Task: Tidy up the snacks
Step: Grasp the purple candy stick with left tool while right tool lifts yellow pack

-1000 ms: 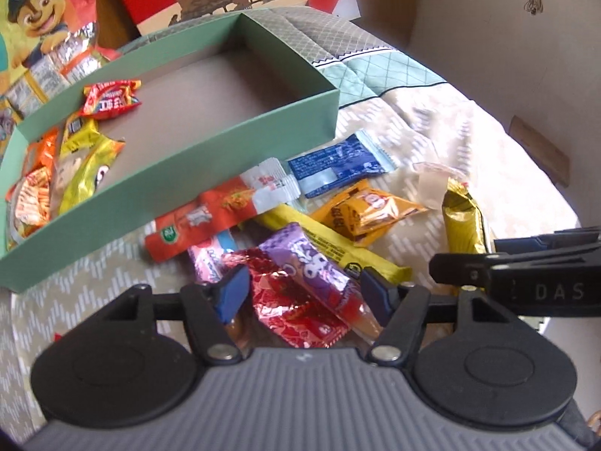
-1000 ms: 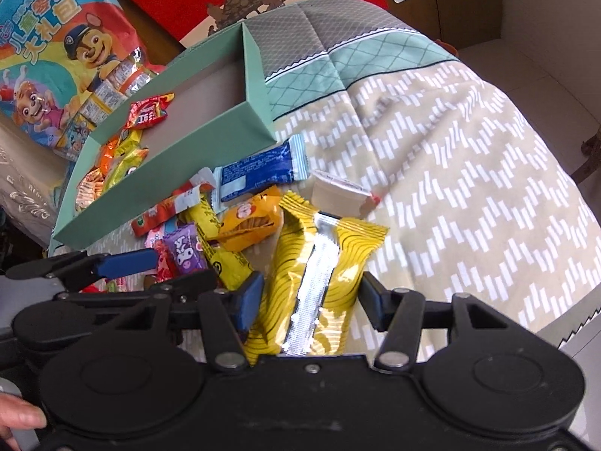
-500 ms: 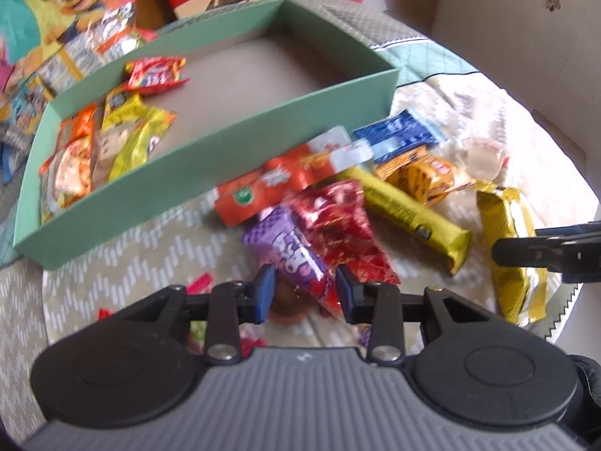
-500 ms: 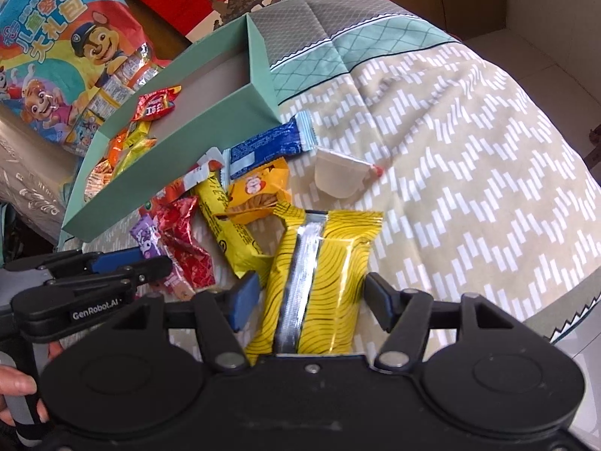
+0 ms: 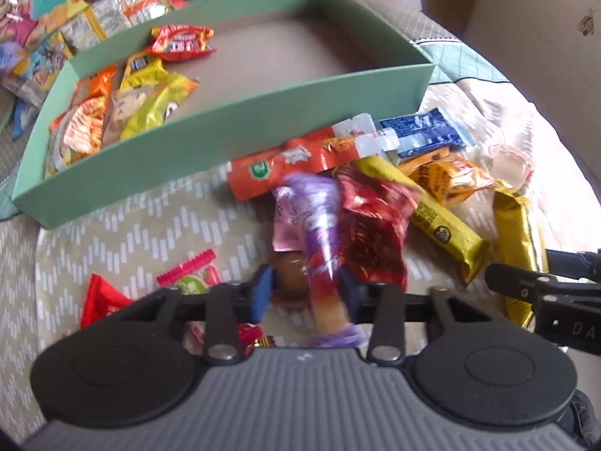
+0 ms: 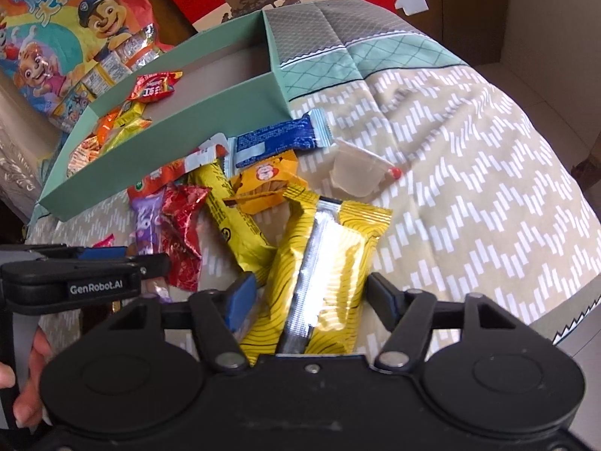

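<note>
My left gripper point(image 5: 302, 293) points down over the snack pile. Its jaws are closing, with a purple packet point(image 5: 319, 225) and a brown round sweet point(image 5: 289, 278) between the pads. The right pad touches the blurred packet, and I see no firm pinch. A red foil packet point(image 5: 372, 233) lies just to the right. My right gripper point(image 6: 310, 297) straddles a yellow striped wrapper point(image 6: 326, 255). Its jaws are closing, with thin gaps at both pads. The green box point(image 5: 225, 139) behind the pile holds several snacks at its left end.
Between pile and box lie an orange stick pack point(image 5: 293, 165), a blue packet point(image 5: 424, 135), a long yellow bar point(image 5: 432, 218), an orange packet point(image 5: 447, 180) and a jelly cup point(image 5: 511, 161). Small red sweets point(image 5: 101, 300) sit at the left. A cartoon bag point(image 6: 67, 37) lies behind. The bed drops off at the right.
The left jaws have narrowed around the purple packet, which has swung lengthwise between them, and the gripper has shifted left. The right gripper has moved forward over the yellow wrapper.
</note>
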Demonstrator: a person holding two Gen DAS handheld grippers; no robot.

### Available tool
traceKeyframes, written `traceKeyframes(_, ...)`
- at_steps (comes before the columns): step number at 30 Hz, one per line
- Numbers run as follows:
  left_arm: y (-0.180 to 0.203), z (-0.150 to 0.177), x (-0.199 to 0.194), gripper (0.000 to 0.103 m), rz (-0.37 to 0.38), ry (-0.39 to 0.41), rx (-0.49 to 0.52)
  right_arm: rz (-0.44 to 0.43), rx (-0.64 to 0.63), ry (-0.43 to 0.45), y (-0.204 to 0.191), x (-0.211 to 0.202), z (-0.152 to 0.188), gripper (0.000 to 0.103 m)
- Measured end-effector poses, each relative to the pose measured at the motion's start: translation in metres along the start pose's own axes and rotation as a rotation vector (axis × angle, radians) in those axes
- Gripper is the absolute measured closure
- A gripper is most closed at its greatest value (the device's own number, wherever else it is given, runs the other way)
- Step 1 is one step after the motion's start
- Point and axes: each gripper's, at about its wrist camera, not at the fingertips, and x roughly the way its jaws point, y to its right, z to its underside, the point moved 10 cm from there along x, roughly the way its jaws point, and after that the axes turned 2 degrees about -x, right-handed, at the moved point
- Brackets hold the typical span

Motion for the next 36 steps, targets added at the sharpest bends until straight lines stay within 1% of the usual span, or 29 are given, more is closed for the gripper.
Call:
traceKeyframes(1,-0.002,0.0,-0.003,0.078,0.003,0.003,0.001,-0.009,0.001,0.002,0.0,-0.001,0.001,0.049)
traceKeyframes(4,-0.009,0.003,-0.012,0.088,0.02,0.014,-0.008,-0.026,0.019,0.001,0.002,-0.005,0.002,0.052)
traceKeyframes(9,-0.021,0.007,-0.019,0.089,0.041,0.017,-0.032,-0.043,0.012,0.033,-0.002,-0.017,-0.004,0.053)
traceKeyframes(15,-0.019,0.01,-0.01,0.087,0.057,-0.005,-0.029,-0.044,0.006,0.035,-0.006,-0.02,-0.008,0.053)
traceKeyframes(18,-0.015,0.01,0.0,0.082,0.051,-0.022,-0.012,-0.05,0.0,0.033,-0.01,-0.022,-0.009,0.053)
traceKeyframes(20,-0.014,0.008,0.002,0.082,0.048,-0.008,-0.009,-0.048,-0.009,0.033,-0.012,-0.023,-0.01,0.053)
traceKeyframes(22,-0.014,0.006,0.001,0.088,0.051,0.005,-0.006,-0.046,-0.017,0.029,-0.014,-0.022,-0.012,0.053)
traceKeyframes(26,-0.019,0.006,-0.007,0.09,0.069,0.025,-0.027,-0.057,-0.023,0.025,-0.019,-0.023,-0.017,0.053)
traceKeyframes(29,-0.025,0.003,-0.018,0.09,0.098,0.04,-0.052,-0.08,-0.026,0.032,-0.027,-0.026,-0.026,0.053)
traceKeyframes(32,-0.032,-0.005,-0.031,0.09,0.121,0.062,-0.083,-0.104,-0.038,0.047,-0.035,-0.029,-0.041,0.053)
traceKeyframes(36,-0.046,-0.033,-0.041,0.09,0.143,0.093,-0.126,-0.133,-0.043,0.071,-0.045,-0.028,-0.075,0.053)
